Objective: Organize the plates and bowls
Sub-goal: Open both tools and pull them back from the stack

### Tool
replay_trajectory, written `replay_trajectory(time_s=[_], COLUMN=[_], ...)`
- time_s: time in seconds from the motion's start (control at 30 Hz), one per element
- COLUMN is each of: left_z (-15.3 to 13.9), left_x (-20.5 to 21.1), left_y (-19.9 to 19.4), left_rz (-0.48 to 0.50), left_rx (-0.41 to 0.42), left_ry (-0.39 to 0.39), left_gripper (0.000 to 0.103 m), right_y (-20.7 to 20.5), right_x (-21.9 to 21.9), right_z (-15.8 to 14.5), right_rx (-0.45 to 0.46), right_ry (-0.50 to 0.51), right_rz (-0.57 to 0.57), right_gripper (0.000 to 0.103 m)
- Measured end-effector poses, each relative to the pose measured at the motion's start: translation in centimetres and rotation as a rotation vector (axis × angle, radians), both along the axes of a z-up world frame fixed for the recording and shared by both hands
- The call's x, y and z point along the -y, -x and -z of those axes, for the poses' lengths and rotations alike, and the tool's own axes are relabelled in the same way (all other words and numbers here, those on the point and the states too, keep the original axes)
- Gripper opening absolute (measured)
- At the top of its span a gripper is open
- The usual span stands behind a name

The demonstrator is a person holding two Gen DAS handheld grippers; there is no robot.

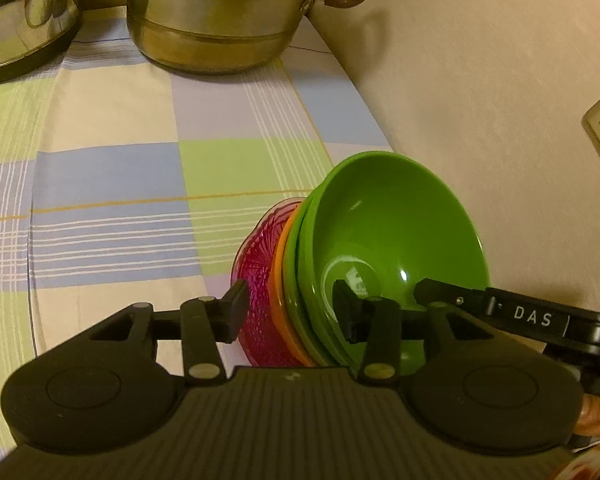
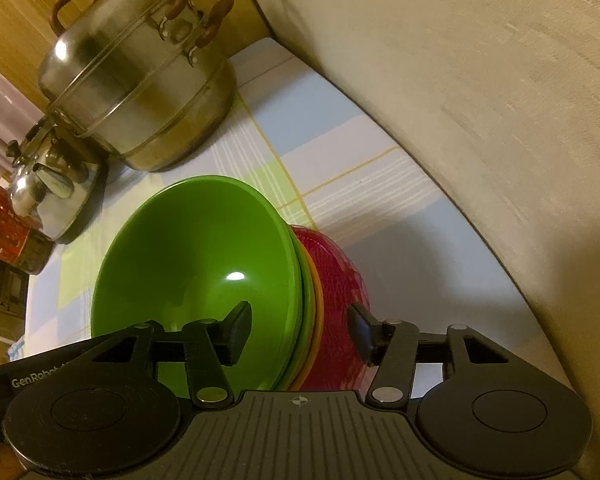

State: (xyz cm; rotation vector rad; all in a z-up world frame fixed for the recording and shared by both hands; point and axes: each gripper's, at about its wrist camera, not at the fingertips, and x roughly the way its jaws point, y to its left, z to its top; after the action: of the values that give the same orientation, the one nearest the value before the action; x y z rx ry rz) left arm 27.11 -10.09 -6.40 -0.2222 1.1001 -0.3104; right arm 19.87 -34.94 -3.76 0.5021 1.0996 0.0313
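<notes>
A nested stack of bowls is held on edge above the checked tablecloth (image 1: 140, 168): a green bowl (image 1: 396, 236) on top, an orange rim (image 1: 280, 280) and a red patterned glass bowl (image 1: 256, 264) at the bottom. My left gripper (image 1: 292, 312) is shut on the stack, one finger on the red bowl, one inside the green bowl. My right gripper (image 2: 300, 336) is shut on the same stack from the other side, with one finger inside the green bowl (image 2: 196, 256) and one on the red bowl (image 2: 336, 280). The right gripper's finger (image 1: 460, 300) shows in the left wrist view.
A steel steamer pot (image 1: 220, 20) with brown handles stands at the back of the table; it also shows in the right wrist view (image 2: 140, 80). A steel kettle (image 1: 24, 12) stands beside it. The beige wall (image 1: 480, 100) runs along the table's right edge. A red tin (image 2: 4, 232) is at the left.
</notes>
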Motion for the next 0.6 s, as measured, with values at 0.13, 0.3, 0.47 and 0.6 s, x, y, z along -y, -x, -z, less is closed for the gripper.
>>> replay_trajectory(time_s=[0.13,0.3,0.47,0.6], left_z=[-0.9,-2.3,-3.9,-4.6], left_x=[-0.5,-1.7,-2.8,-3.6], left_y=[0.6,1.8,3.7,5.5], left_rz=[-0.016,-0.054,-0.077,-0.087], left_rx=[0.027,0.075,0.131,0.173], left_ry=[0.009,0.029,0.026,0.0], left_gripper=[0.05,0.056,0.061,0.063], right_y=[0.2,1.0,2.3,3.8], right_x=[0.0,0.0,-0.1,-0.1], right_z=[-0.7,-2.1,-3.3,-4.2], right_rx=[0.015,0.048,0.076,0.09], right_ry=[0.002,0.013,0.022,0.001], right_rz=[0.006,0.006,0.011,0.03], right_gripper=[0.054,0.054,0.054,0.054])
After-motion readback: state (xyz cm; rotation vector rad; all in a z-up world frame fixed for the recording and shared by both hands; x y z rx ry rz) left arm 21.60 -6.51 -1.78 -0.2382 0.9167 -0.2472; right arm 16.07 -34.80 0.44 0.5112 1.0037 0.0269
